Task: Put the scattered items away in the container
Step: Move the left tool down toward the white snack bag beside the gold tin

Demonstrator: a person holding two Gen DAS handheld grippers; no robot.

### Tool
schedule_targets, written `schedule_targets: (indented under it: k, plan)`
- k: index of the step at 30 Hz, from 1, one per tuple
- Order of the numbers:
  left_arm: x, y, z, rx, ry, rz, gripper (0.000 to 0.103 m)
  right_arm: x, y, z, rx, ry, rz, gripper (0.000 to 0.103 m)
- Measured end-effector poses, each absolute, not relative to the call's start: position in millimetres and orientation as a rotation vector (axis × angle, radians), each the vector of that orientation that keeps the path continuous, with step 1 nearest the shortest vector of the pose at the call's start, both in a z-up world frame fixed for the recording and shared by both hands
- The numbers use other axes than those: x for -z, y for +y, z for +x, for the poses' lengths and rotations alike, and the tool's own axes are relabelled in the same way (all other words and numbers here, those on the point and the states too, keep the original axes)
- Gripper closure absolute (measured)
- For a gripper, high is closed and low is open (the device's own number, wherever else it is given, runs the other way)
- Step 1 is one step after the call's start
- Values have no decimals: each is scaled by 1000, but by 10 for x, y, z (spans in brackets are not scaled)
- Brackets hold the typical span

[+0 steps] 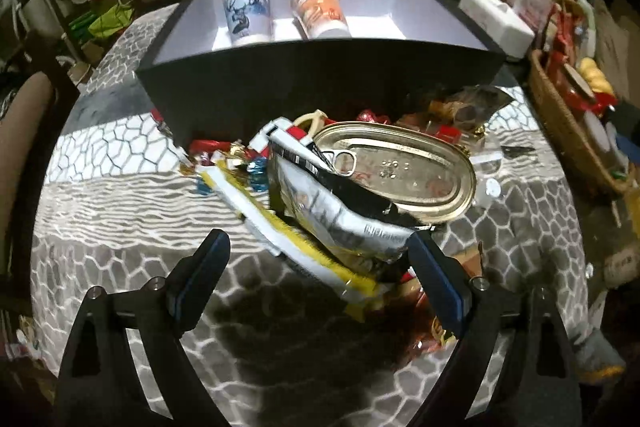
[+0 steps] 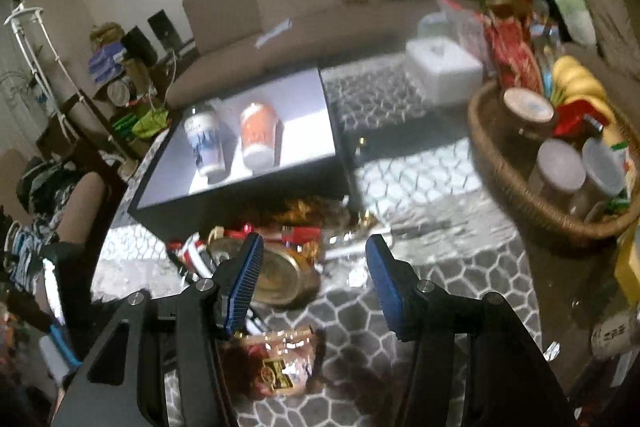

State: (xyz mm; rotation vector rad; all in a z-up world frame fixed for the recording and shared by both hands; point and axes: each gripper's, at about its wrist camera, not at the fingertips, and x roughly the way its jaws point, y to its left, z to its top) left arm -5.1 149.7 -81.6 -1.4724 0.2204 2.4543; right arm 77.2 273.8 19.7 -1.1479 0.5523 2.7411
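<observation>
Step in hand: picking from the pile; two cups already lie in the container, most clutter not yet moved.
Container: black box with white lining point(image 1: 320, 75), open-topped, at the far side of the desk point(image 1: 120, 227); deer-print cup point(image 1: 245, 9) and orange cup point(image 1: 320, 11) lie inside, side by side.
Scattered items: heaped against the box's near wall. Oval gold tin with pull-tab point(image 1: 404, 169) on top; a silver-and-black foil packet point(image 1: 332, 211) overlaps its near edge; a yellow-and-white strip packet point(image 1: 288, 239) lies beside that; small wrapped candies point(image 1: 224, 155) in red, gold and blue behind.
Left gripper point(image 1: 316, 247): jaws spread wide, holding nothing; low over the near end of the pile, the foil packet's corner just at its right finger.
Right gripper point(image 2: 314, 263): jaws wide apart, empty; held higher, looking over the tin toward the box. A gold-and-red snack packet point(image 2: 276, 363) lies on the desk below it.
Next move, as judged: left gripper edges forward over the foil packet, closes on its crinkled edge, lifts it clear of the tin, carries it over the box wall.
Hard to make out: right view is blurred; candy count unclear; items under the tin hidden; wicker basket point(image 2: 532, 195) of jars looks apart from the task.
</observation>
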Motion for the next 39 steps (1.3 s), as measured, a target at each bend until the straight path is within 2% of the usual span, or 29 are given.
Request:
schedule_targets:
  k: [4, 9, 12, 16, 23, 26, 28, 29, 31, 34, 39]
  plan:
    - [949, 1578, -128, -2510, 246, -1521, 13, -169, 2725, 801, -2757, 579, -1182, 48]
    - [935, 1675, -97, -2549, 244, -1524, 13, -142, 2682, 800, -2754, 435, -1220, 48]
    - [854, 1789, 103, -2509, 252, -1477, 13, -119, 2725, 802, -2746, 414, -1236, 48]
    - [949, 1975, 180, -2565, 412, -1429, 12, -49, 2825, 796, -2714, 449, -1306, 47]
    - [1228, 2001, -142, -2553, 329, -1519, 10, 55, 2944, 794, -2660, 460, -1372, 47]
    - [1207, 1927, -194, -2507, 255, -1552, 23, 77, 2979, 808, -2651, 449, -1386, 47]
    - [1161, 1855, -207, -2469, 218, -1588, 37, 88, 3024, 821, -2629, 443, -1391, 47]
    - [1128, 1823, -206, -2448, 207, -1594, 40, 96, 3061, 829, -2612, 446, -1392, 47]
    - [1040, 1715, -194, -2430, 171, -1583, 59, 118, 3133, 840, -2576, 457, -1389, 47]
    - [839, 1475, -118, -2450, 29, -1534, 72, 144, 3193, 852, -2550, 452, -1385, 47]
    - [679, 1172, -74, -2401, -41, -1525, 79, 161, 3185, 834, -2543, 446, -1400, 47]
